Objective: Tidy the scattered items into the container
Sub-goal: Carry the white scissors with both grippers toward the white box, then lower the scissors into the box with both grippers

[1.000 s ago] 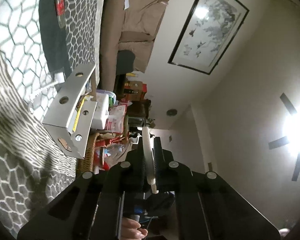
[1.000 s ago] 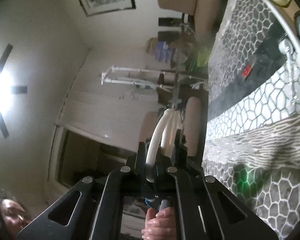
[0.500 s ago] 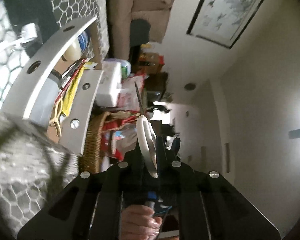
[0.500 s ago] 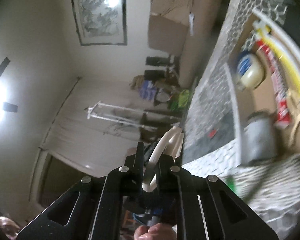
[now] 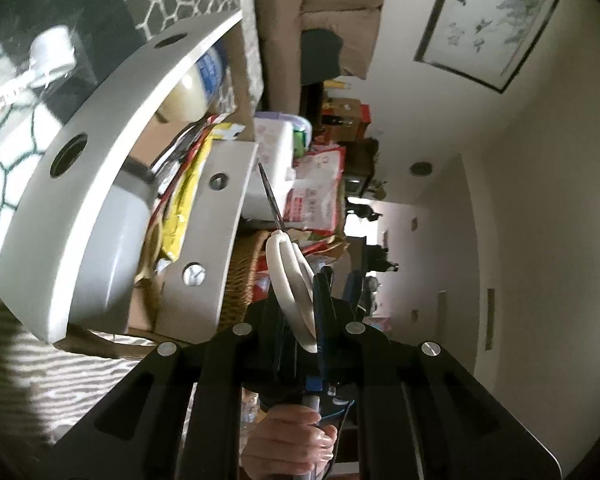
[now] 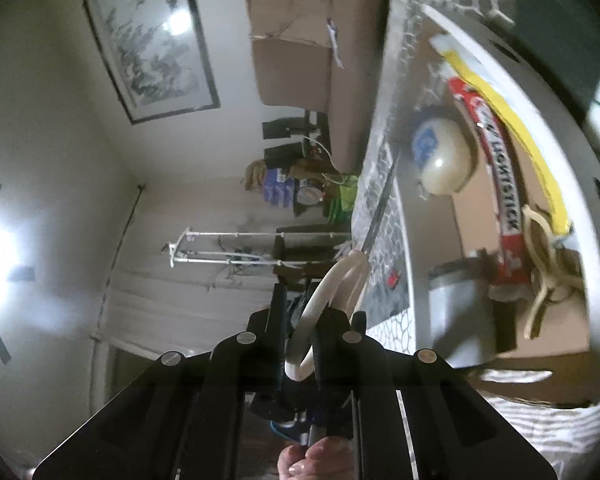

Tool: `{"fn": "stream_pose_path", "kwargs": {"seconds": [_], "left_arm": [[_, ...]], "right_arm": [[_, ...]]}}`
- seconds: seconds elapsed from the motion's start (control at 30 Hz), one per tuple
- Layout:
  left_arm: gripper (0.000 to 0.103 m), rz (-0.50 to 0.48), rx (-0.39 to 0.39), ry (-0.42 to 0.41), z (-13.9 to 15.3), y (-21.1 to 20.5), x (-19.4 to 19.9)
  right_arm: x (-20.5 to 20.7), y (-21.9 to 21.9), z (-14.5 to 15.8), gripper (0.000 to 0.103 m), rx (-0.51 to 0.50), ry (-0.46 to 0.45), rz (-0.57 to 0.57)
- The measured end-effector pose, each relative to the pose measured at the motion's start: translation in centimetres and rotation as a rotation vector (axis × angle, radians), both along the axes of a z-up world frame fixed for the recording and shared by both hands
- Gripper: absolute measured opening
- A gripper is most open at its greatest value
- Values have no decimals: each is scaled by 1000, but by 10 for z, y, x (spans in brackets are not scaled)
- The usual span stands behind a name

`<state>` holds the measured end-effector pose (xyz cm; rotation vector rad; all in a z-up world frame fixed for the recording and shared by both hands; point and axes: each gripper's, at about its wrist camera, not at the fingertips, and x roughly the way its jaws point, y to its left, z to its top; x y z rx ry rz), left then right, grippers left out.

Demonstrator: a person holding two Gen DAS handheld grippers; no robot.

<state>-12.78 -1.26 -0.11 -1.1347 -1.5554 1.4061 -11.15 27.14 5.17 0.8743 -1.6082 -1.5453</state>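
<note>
The left gripper's (image 5: 302, 312) fingers (image 5: 324, 300) are pinched together on the white handle loop of a pair of scissors (image 5: 290, 280), and the right gripper's (image 6: 300, 344) fingers (image 6: 320, 344) are likewise clamped on a white loop of the scissors (image 6: 340, 288). Both wrist views appear to show the same pair, held between the two grippers by its handles, the dark blades closed and pointing forward, away from the hands.

The scissors hang in the air just beside the open cardboard box (image 5: 124, 184), whose pale flaps with round holes stand up around the opening. The blade tip sits close to the near flap in the left view, not yet over the interior as far as I can tell.

Inside the box lie a cream jar with a blue label (image 6: 440, 160), a red "Lightstick" package (image 6: 496, 184), a yellow packet (image 6: 512, 128) and a grey container (image 6: 456, 316).

The scissors are light and rigid, but the smooth plastic loops could pivot in a pinch grip, and the point is sharp. The handle loops are the sensible hold; I judge they should go in blades first, clear of the flap edge and the jar.
</note>
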Motion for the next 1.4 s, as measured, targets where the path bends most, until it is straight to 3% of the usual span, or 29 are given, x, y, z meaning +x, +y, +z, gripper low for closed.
{"fn": "stream_pose_path", "kwargs": {"seconds": [0.2,0.3,0.37,0.47,0.6,0.77,0.83,0.87,0.9,0.97,1.0,1.07,1.23,1.4], "left_arm": [[14,-21,-58,-51,-14,20,2],[15,-28,-83,-68,-16,25,5],[15,-35,-72,-77,-17,30,5],[14,-30,25,-77,-22,36,8],[11,-1,255,9,-9,35,11],[11,32,424,92,15,31,14],[11,57,470,128,27,24,13],[11,59,511,144,33,21,12],[11,67,509,159,39,18,11],[11,41,408,185,55,13,6],[11,44,402,180,56,10,7],[11,52,381,179,53,6,7],[11,37,276,156,41,9,5],[11,26,190,160,41,9,7]], "right_arm": [[2,20,-13,14,52,-92,-6],[0,29,-14,29,28,-121,9],[0,34,-8,47,16,-100,9],[3,40,-1,62,-38,-65,5],[8,42,17,63,-239,46,30],[14,31,58,67,-289,214,81],[18,29,59,70,-310,222,90],[19,29,59,79,-290,218,93],[19,27,59,80,-259,211,96],[21,30,58,76,-214,217,70],[20,31,59,72,-182,219,59],[19,31,63,45,-101,222,49],[26,29,86,42,167,278,17],[29,21,97,25,376,287,-5]]}}
